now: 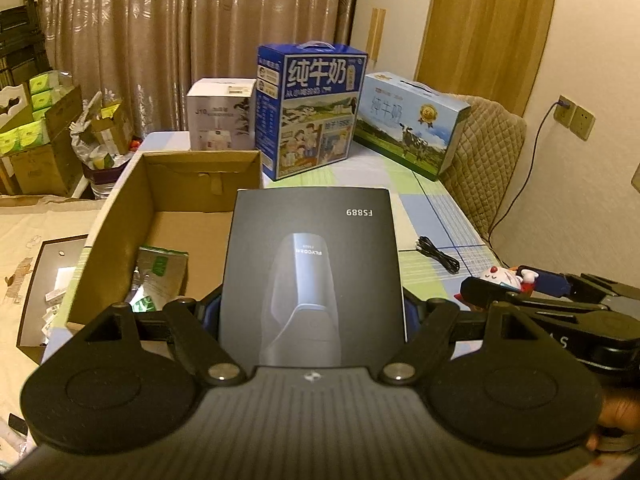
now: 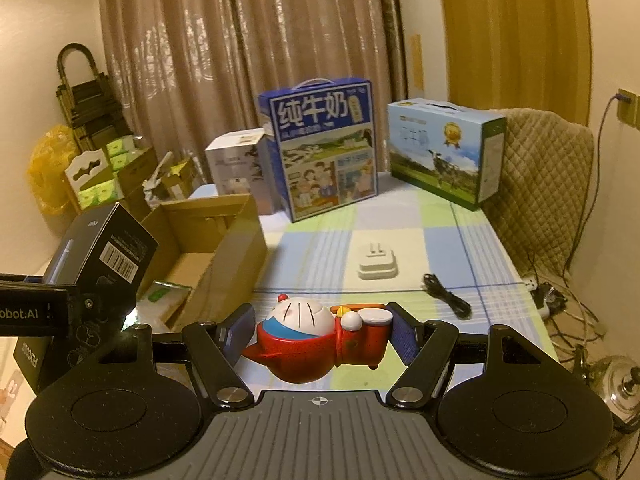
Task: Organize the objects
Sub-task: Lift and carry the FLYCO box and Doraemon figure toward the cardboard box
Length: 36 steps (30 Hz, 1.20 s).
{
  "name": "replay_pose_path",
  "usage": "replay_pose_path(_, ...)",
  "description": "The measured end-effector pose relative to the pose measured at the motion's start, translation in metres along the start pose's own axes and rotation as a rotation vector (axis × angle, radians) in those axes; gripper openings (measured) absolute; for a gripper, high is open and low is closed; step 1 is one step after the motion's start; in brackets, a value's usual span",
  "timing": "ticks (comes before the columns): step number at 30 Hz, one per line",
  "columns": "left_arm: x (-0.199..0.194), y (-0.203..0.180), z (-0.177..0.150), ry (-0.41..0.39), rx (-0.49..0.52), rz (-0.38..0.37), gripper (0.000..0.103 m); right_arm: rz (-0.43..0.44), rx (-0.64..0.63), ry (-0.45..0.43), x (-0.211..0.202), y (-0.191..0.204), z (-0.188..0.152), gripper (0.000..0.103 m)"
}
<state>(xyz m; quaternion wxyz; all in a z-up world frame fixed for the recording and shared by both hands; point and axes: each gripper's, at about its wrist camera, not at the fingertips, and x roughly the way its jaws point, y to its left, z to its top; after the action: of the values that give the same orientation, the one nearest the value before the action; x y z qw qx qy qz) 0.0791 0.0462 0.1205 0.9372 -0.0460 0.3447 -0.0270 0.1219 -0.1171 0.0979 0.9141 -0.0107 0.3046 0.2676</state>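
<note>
**Both grippers loaded, cardboard box waiting**

The black box (image 1: pixel 316 268) marked FS889 sits clamped between the fingers of the left gripper (image 1: pixel 314 312), which are spread wide to take its full width and press on its two long sides. It is held off the table, face up and tilted forward, just beside the open cardboard box (image 1: pixel 160 200) and partly over its right wall. That position suggests the carton is where it is meant to go.

The right gripper (image 2: pixel 320 338) has its fingers closed on a red and white cat figurine (image 2: pixel 316 338), gripped across its body with the head pointing away from the camera. It too hangs clear of the checked tablecloth (image 2: pixel 440 240). Carrying one thing in each hand looks like a way to clear the table in fewer trips.

Inside the cardboard box lies a green and silver packet (image 1: pixel 160 272) on the bottom, with bare floor left behind it, so there seems room for more.

Still on the cloth are a white plug adapter (image 2: pixel 378 266) and a black cable (image 2: pixel 446 294), near each other and well apart from the carton. At the far edge stand a white carton (image 1: pixel 222 116), a tall blue milk case (image 1: pixel 312 112) and a lower pale blue milk case (image 1: pixel 412 124), lined up against the curtain.
</note>
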Motion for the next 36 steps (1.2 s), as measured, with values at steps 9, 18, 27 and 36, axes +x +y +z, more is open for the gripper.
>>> replay_pose_path(9,-0.012,0.021,0.004,-0.026,0.001,0.027,0.076,0.032,-0.033,0.011,0.01,0.022,0.004,0.067)
replay_pose_path(18,-0.02,0.055,0.014,-0.053,-0.027,0.072,0.076,0.084,-0.085,0.014,0.025,0.058,0.012,0.067)
replay_pose_path(27,-0.025,0.095,0.023,-0.071,-0.046,0.119,0.076,0.144,-0.134,0.023,0.045,0.097,0.022,0.068)
replay_pose_path(36,-0.022,0.136,0.022,-0.052,-0.072,0.152,0.076,0.191,-0.153,0.045,0.067,0.126,0.029,0.067)
